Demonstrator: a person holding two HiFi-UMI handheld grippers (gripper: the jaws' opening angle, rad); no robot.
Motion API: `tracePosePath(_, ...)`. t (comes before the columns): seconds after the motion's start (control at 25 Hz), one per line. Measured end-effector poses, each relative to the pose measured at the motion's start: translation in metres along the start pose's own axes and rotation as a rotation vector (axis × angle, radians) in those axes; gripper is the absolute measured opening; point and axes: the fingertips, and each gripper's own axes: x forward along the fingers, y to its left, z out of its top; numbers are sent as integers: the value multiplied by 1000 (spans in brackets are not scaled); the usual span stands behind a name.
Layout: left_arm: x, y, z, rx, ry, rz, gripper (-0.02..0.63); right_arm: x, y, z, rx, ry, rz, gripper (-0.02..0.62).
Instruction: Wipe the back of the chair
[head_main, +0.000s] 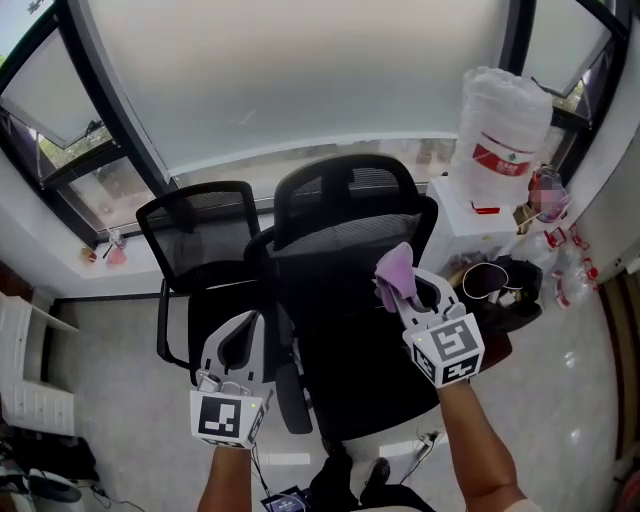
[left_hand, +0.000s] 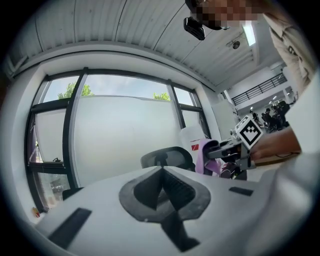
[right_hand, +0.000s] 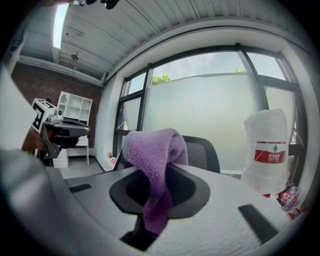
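A black office chair (head_main: 345, 215) with a mesh back and a headrest stands in front of me, facing the window's side; its back top shows in the left gripper view (left_hand: 167, 157) and the right gripper view (right_hand: 202, 152). My right gripper (head_main: 407, 287) is shut on a purple cloth (head_main: 394, 268), held just at the right side of the chair back. The cloth (right_hand: 152, 150) drapes over the jaws of the right gripper (right_hand: 160, 172). My left gripper (head_main: 257, 328) hangs by the chair's left side, its jaws (left_hand: 162, 172) pressed together with nothing in them.
A second black mesh chair (head_main: 200, 235) stands close at the left. At the right a plastic-wrapped water bottle (head_main: 500, 130) sits on a white unit (head_main: 465, 225), with a black bag (head_main: 505, 285) below. White shelving (head_main: 25, 385) is at far left.
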Motion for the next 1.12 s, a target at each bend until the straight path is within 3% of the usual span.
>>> tracePosePath(0.28,39,33,-84,-37,69,17,7,120,28,-65,-65,12,34,54)
tracePosePath(0.48,53,60,-137,-89,101,39,8,195,76,-95,-113,11,79,54)
tracePosePath(0.84,75,83,-185,-118,112,48,8,281,172,-131,-234,31,227,54)
tracePosePath(1.0,85,82,-197,-121,121,39,7,285,172,-135,-273,8,255,55)
tracePosePath(1.12,93,78,-201,-123,124,28,8,275,128,-147,-273,21,198,55)
